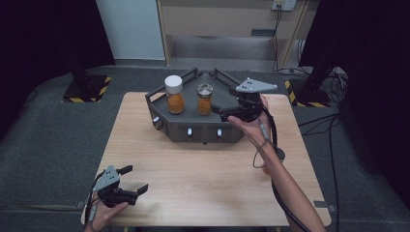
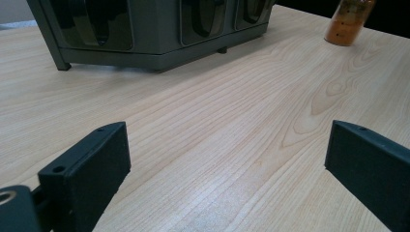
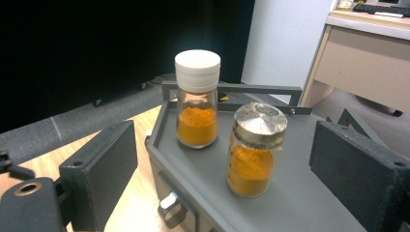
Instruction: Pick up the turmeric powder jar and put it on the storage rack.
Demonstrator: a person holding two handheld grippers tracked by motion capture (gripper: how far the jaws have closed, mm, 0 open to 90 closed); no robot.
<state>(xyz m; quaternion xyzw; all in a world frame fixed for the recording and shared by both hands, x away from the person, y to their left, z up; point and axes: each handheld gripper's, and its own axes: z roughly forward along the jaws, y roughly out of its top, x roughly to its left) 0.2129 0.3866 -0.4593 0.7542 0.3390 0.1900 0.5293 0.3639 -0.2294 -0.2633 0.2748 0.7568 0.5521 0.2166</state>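
Two jars atop grey rack.

Lab: black curtains, hazard-taped stand base, floor cables.

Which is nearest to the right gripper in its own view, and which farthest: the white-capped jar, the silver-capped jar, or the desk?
1. Silver-capped jar, just ahead on the rack, between the open fingers.
2. White-capped jar, behind it, to the left.
3. Desk, far background, upper right.
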